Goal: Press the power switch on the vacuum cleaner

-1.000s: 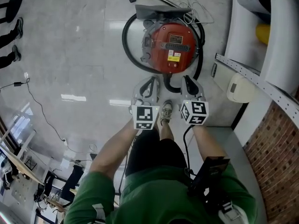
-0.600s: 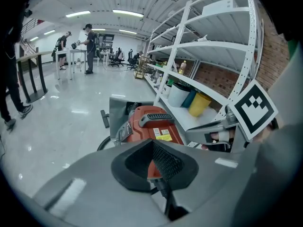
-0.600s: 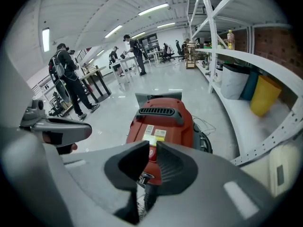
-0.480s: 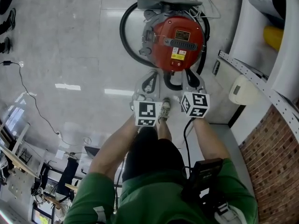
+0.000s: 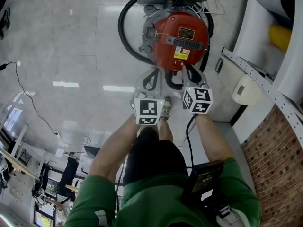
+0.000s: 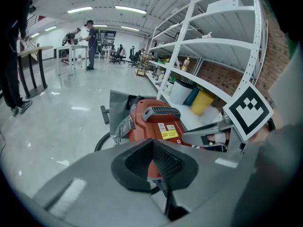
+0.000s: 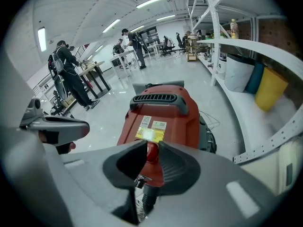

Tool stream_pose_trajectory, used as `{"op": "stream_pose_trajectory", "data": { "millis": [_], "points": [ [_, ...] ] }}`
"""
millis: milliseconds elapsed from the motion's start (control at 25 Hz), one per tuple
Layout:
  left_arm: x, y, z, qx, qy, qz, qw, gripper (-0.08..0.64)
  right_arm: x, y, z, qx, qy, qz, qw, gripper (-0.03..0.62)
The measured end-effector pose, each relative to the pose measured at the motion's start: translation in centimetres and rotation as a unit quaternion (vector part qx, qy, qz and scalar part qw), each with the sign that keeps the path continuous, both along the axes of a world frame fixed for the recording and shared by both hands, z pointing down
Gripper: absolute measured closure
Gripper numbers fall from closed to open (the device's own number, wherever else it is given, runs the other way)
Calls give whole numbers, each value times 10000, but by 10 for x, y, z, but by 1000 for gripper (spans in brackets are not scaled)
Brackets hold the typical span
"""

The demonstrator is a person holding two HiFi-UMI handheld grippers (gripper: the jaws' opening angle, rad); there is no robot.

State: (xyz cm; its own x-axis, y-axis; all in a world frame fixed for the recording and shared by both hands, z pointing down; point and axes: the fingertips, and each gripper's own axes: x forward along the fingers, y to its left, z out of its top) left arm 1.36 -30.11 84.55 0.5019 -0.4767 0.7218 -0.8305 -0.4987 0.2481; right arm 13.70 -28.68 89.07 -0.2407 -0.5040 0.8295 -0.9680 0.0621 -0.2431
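"Since no press shows yet, how far along are you?"

"Nothing is done so far, I judge. The vacuum cleaner (image 5: 180, 34) stands on the floor (image 5: 71, 41) at the upper middle of the head view, its black hose (image 5: 124, 37) looped round it. I am only on the approach."

"Which gripper does the pressing?"

"My right gripper (image 7: 150, 144), I'd say. Its jaws have just been opening and stand partly spread. In the right gripper view what I take for the power switch (image 7: 151, 151), a round red knob under the yellow label (image 7: 150, 135), shows in the gap between the tips. Nothing is pinched, and I cannot tell whether a pad touches it."

"And the other?"

"My left gripper (image 6: 152, 143) has its tips pressed together on nothing and points at the cleaner's red body from just below it in the head view. What's left is to close the last gap and push the switch."
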Motion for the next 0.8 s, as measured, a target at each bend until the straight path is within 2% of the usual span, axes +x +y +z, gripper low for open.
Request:
{"op": "stream_pose_trajectory", "data": {
  "millis": [360, 800],
  "points": [
    [-1, -4, 7, -37, 23, 20, 10000, 552, 2, -2, 9, -166, -3, 51, 9998, 526],
    [-1, -8, 10, -47, -27, -39, 10000, 552, 9, 0, 13, -265, -209, 246, 9991, 485]
  ]
}}
